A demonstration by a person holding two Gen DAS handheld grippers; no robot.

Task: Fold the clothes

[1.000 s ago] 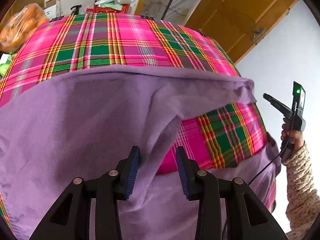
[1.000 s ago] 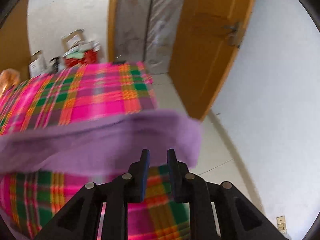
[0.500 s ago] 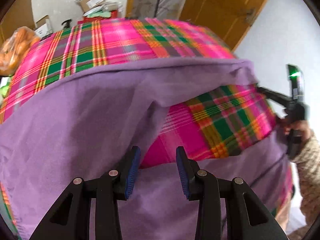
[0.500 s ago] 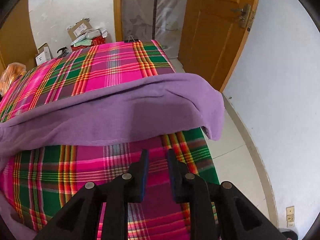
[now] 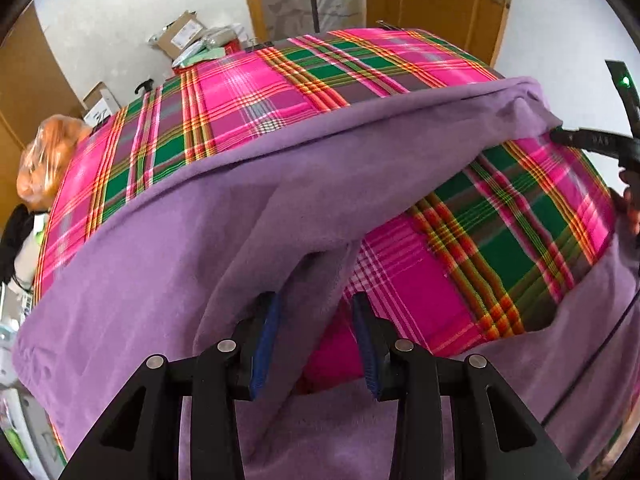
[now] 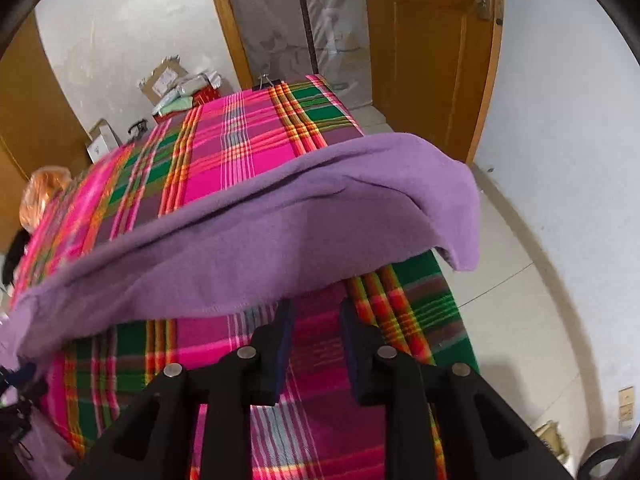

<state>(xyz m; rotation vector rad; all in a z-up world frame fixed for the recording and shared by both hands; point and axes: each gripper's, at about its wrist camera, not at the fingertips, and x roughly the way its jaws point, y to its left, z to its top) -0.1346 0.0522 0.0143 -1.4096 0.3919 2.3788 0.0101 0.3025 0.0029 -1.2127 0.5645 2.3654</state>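
The big soft purple fleece cloth (image 5: pixel 208 216) hangs over the pink and green checked table cover (image 5: pixel 256 92). It is light and floppy. Both the left gripper (image 5: pixel 316 340) and right gripper (image 6: pixel 316 344) are open, pinching nothing; grab its hemmed edge

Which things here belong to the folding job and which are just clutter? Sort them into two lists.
Part of the job:
- purple garment
- plaid cloth it is being folded over
- left gripper
- right gripper

Just lying about:
- orange plastic bag
- cardboard boxes by the far wall
- wooden door
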